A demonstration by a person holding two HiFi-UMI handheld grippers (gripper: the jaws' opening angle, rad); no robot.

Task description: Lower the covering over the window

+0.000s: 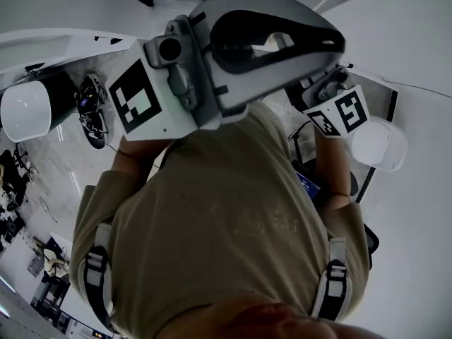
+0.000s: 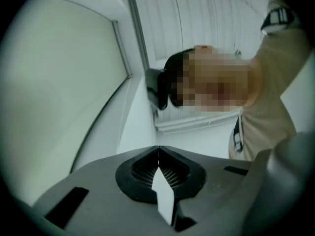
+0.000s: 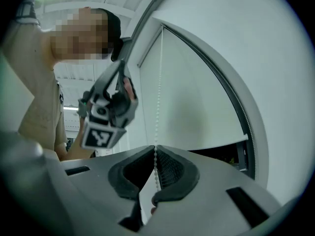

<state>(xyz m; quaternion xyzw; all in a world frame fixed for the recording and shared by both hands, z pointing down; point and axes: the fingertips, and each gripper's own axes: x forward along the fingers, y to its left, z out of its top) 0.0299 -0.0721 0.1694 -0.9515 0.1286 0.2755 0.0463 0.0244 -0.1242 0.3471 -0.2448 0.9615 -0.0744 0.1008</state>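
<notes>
Right tongs (image 3: 154,149) clamp the bead chain (image 3: 158,92) beside the shade (image 3: 197,97), dark gap (image 3: 221,154) under its edge; left tongs (image 2: 158,148) closed.

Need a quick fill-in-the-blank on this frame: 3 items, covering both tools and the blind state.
1. The right tool is shut on a hanging ____.
2. The left tool is shut and holds ____.
3. The roller blind is mostly lowered; the dark uncovered gap lies along its ____ edge.
Missing words: bead chain; nothing; bottom.
</notes>
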